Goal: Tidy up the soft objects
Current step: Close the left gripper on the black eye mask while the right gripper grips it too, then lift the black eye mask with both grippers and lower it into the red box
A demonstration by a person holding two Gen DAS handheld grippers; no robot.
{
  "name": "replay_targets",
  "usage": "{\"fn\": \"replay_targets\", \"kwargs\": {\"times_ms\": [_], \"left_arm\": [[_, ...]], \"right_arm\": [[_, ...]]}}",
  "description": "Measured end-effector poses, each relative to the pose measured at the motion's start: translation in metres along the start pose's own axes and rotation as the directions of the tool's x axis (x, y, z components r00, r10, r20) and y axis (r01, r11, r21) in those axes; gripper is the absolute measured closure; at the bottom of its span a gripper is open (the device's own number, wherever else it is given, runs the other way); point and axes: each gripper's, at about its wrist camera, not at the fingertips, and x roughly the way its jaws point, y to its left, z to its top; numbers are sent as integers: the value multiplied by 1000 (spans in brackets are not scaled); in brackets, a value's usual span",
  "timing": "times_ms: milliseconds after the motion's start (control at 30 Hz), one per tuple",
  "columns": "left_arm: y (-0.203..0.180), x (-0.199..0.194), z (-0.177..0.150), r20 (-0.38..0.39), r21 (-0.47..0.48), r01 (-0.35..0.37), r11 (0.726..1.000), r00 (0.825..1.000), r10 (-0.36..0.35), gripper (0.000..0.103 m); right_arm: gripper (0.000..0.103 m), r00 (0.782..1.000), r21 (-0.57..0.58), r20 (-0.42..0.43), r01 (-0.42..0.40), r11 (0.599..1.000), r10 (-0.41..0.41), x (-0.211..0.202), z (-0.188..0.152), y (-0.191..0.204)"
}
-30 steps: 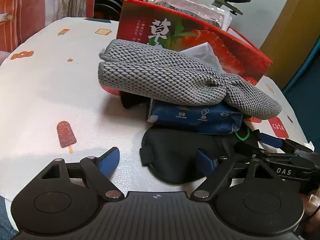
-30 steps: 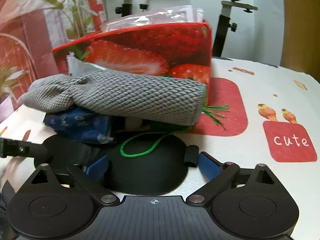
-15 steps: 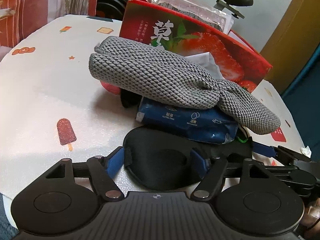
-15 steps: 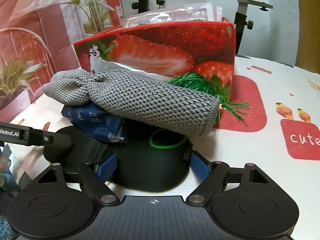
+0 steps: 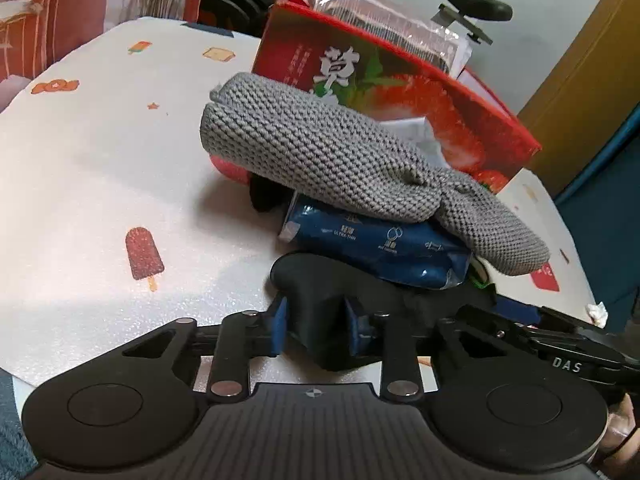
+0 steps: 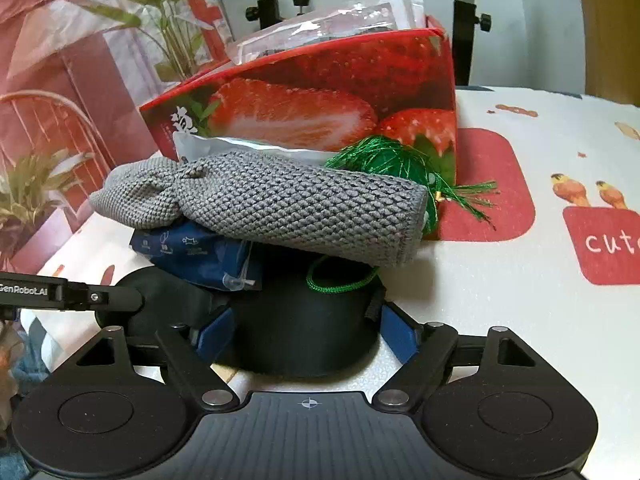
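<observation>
The left gripper point(image 5: 316, 328) has just closed its fingers; they now pinch one bunched end of the black eye mask point(image 5: 320, 300), which lies on the bench point(image 5: 100, 168) in front of the strawberry box point(image 5: 400, 92), partly under a blue packet point(image 5: 380, 244) and a grey knitted cloth point(image 5: 340, 160). A second ago that end lay flat between wide fingers. The right gripper point(image 6: 308, 332) has closed a little around the mask's other end point(image 6: 304, 328); whether its fingers press it is unclear. The mask looks ready to be pulled free.
</observation>
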Motion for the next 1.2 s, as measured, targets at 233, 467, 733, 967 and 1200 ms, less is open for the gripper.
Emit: {"fn": "replay_targets", "kwargs": {"times_ms": [233, 467, 733, 967, 1200], "left_arm": [[0, 0, 1, -8, 6, 8, 1000, 1000, -8, 75], [-16, -12, 0, 47, 112, -5, 994, 999, -1, 87], [-17, -35, 0, 100, 104, 47, 994, 993, -57, 91], [-24, -40, -5, 65, 121, 92, 988, 993, -101, 91], [-29, -47, -8, 71, 148, 124, 981, 988, -136, 91]], "right_arm": [[63, 1000, 74, -14, -17, 997, 18, -5, 2, -9], [81, 997, 109, -20, -71, 992, 73, -15, 7, -5], [82, 995, 194, 13, -100, 976, 100, -38, 14, -6], [82, 995, 223, 3, -99, 970, 101, -57, 12, -3], [82, 994, 226, 2, -106, 968, 109, -77, 5, 1]]}}
